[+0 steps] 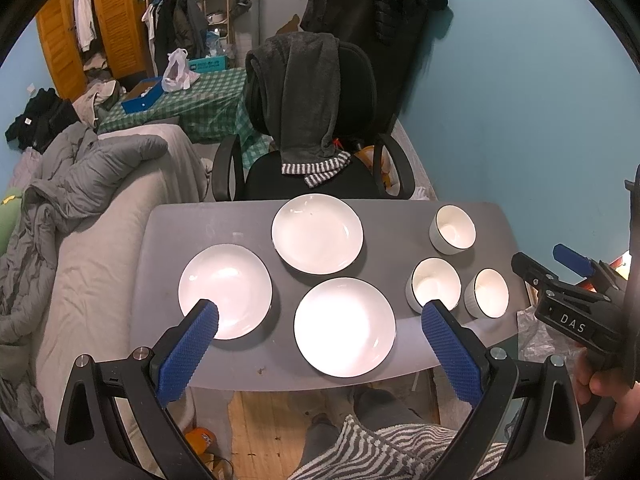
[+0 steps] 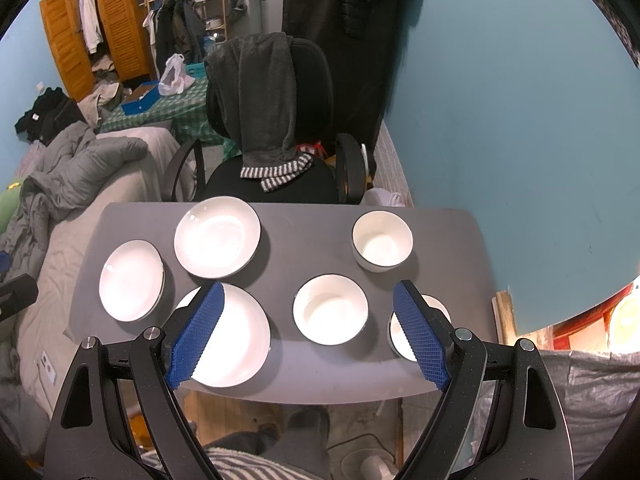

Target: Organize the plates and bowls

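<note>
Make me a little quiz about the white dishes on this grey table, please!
1. How many white round plates sit on the grey table?
2. True or false: the three white bowls are stacked.
3. Which gripper lines up with the middle white bowl: left or right?

Key:
1. Three: far plate, left plate, near plate.
2. False; far bowl and near-right bowl stand apart.
3. The right gripper, jaws open; the left gripper frames the near plate.

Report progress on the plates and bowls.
Done: nothing; three plates and three bowls sit apart on the table, unstacked. In hand: nothing; left gripper and right gripper are open, above the near edge. Left: all stacking.
</note>
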